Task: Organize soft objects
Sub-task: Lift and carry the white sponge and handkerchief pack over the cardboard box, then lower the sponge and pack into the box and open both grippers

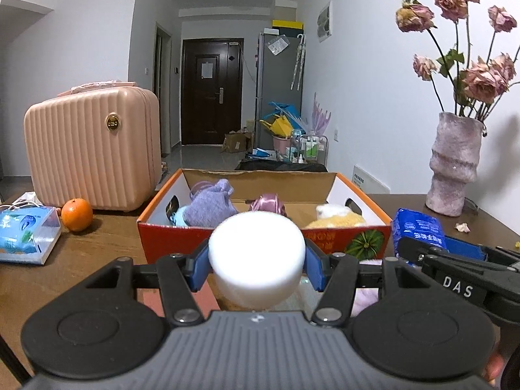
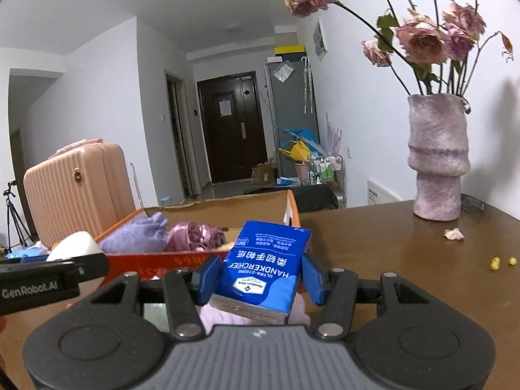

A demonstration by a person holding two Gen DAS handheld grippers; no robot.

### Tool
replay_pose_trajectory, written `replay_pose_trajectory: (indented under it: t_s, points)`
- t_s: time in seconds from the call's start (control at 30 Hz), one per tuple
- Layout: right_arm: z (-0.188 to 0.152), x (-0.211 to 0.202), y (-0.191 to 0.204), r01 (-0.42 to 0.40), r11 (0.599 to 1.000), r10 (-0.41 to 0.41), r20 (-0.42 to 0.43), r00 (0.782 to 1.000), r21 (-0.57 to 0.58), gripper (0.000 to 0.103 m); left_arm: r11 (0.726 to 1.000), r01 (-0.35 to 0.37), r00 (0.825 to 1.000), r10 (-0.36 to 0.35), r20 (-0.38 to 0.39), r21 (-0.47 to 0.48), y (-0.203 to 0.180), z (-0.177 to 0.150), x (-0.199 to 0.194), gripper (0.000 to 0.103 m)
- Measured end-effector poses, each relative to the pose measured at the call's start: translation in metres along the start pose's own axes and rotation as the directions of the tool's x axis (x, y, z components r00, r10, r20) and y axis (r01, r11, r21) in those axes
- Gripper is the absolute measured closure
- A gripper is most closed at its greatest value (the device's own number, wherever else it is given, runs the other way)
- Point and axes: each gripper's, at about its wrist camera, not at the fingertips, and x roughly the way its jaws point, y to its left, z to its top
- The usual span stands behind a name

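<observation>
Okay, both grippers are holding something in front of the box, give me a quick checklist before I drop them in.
1. Left gripper jaws clamped on the white sponge: ok.
2. Right gripper jaws clamped on the blue tissue pack: ok, though the pack sits tilted.
3. Both items lifted off the table: ok.
4. Free space in the box: ok, bare cardboard shows between the purple cloth and the yellow plush.
5. Items already over the box: not ok, both sit short of its near wall.
6. Vase out of the way: ok.
</observation>
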Motion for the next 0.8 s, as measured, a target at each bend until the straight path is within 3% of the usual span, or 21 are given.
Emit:
replay_pose_trajectory:
  t_s: [0.8]
  points:
    - [0.031,0.08,0.025,-0.025,0.999,0.027,0.052,0.998,-0.03,0.049,0.999,-0.026,0.998,0.028,0.062,-0.033,0.022,0.042,0.061,0.044]
